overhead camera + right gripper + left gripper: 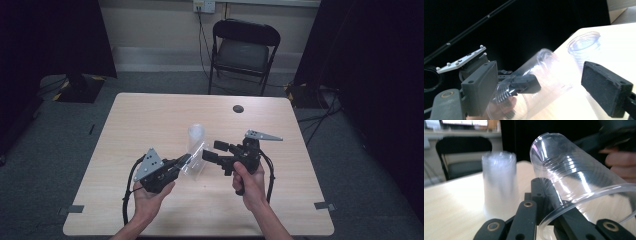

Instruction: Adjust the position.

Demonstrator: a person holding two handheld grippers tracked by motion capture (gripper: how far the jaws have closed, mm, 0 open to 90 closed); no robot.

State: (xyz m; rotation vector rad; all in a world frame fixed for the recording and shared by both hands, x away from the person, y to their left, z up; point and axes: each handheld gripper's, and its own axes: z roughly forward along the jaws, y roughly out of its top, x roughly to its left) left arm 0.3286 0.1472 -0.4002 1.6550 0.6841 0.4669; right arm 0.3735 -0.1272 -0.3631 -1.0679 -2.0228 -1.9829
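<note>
Table (pixel 150 120): light wood. Stack of clear cups (pixel 196 136): upright, mid-table. Left gripper (pixel 186 160): jaws clamped on the rim of a single clear cup (pixel 195 162), held tilted above the tabletop, just before the stack. Right gripper (pixel 214 150): jaws apart, either side of that cup's closed end.

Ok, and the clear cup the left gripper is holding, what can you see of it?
The clear cup looks like thin see-through plastic, with fine ridges round its wall and a rolled rim. It is empty and lies tilted on its side above the table, base pointing away from the left gripper. That gripper is shut on the rim, one jaw inside the mouth and one outside. The right gripper stands open around the cup's body, its pads apart from it. A stack of cups stands upside down just behind.
</note>
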